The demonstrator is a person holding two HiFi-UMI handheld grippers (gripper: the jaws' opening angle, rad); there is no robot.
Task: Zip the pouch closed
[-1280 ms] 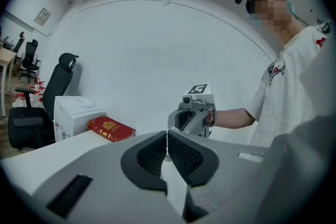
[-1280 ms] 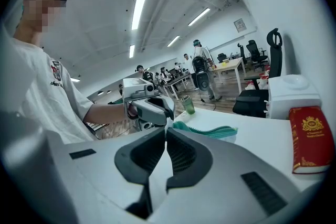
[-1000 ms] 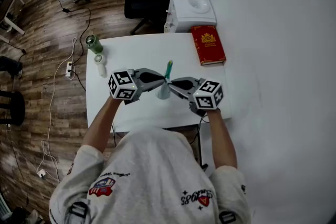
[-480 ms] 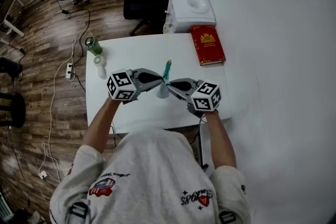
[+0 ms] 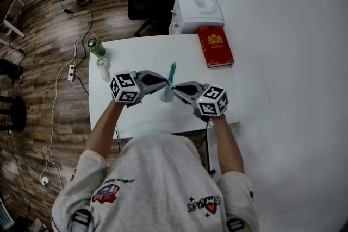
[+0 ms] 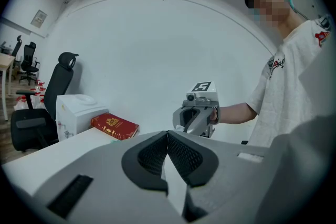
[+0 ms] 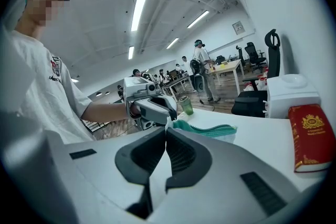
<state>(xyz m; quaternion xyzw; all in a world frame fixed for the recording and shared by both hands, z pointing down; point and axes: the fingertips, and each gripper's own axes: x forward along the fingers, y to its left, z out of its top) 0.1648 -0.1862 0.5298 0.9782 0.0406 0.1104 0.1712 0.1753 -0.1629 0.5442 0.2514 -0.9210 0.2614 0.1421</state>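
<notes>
The left gripper [image 5: 165, 82] has its jaws pressed together, and the right gripper view shows its tips pinching the pale corner of the pouch [image 5: 168, 91]. Facing it, the right gripper [image 5: 175, 87] is also closed, its tips on the pouch's teal zipper edge [image 7: 207, 128]; the zipper pull itself is too small to make out. The two grippers meet tip to tip over the middle of the white table [image 5: 140, 54], with the pouch between them. Farther off, a red book [image 5: 215, 46] lies at the table's far right corner, and a green can [image 5: 97, 46] stands at its far left corner.
</notes>
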